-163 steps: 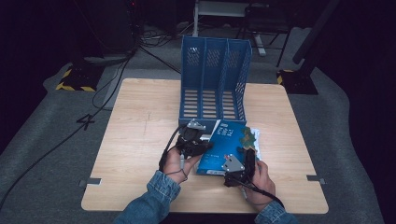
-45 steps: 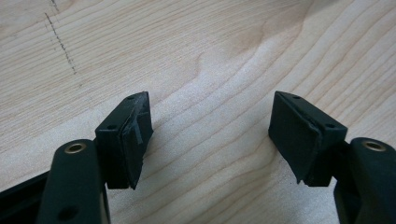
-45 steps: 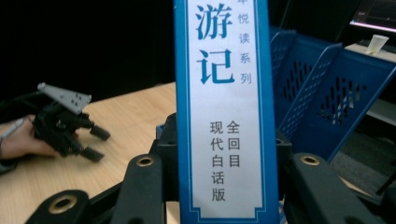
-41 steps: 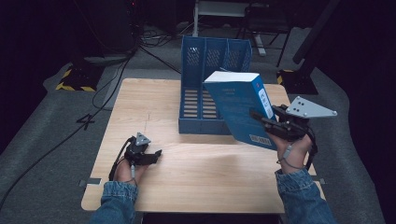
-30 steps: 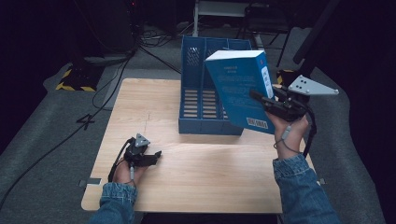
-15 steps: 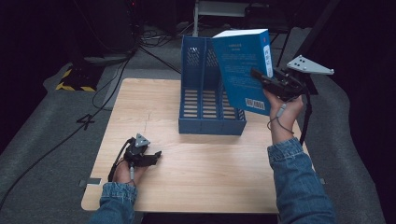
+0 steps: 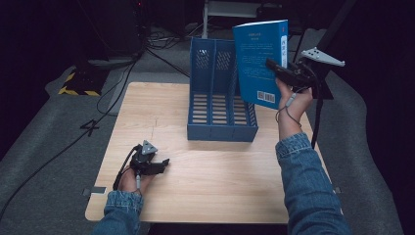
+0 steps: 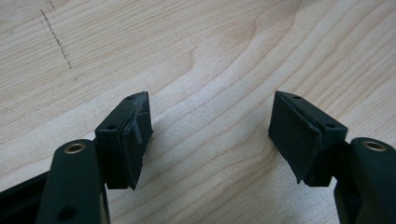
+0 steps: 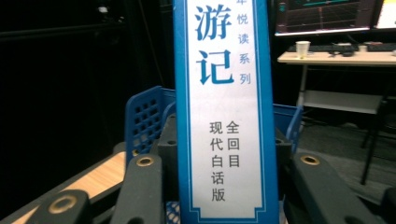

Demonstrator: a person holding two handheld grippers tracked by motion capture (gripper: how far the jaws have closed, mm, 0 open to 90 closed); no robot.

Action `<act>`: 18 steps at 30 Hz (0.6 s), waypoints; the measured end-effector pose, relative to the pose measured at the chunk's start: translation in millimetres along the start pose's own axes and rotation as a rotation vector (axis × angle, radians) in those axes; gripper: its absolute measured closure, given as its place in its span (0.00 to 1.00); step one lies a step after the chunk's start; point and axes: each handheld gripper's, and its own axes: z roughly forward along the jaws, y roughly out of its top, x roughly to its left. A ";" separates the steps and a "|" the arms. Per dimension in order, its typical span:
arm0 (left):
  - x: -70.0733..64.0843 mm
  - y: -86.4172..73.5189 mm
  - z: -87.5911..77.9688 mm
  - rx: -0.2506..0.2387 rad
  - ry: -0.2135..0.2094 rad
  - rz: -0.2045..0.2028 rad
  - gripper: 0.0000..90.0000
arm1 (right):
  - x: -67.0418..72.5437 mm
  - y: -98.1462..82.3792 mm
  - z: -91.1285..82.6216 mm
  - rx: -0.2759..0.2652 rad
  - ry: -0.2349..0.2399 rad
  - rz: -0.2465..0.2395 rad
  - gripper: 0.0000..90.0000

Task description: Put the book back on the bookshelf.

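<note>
Above the wooden table (image 7: 215,166), the right gripper (image 7: 274,68) clamps the upright blue book (image 7: 259,58) over the file rack (image 7: 220,103).

A light wooden table (image 7: 210,196) stands on grey carpet (image 7: 44,127). Black cables (image 7: 105,98) trail across the floor at the far left, beside a black-and-yellow striped hazard strip (image 7: 76,90). Far off right, a desk (image 9: 336,58) carries a paper cup (image 9: 303,48), keyboards and lit monitors (image 9: 322,14).
</note>
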 end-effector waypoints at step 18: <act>-1.4 -0.3 -0.8 0.006 -0.002 0.004 0.34 | -30.5 -16.5 17.6 0.024 -0.059 0.093 0.69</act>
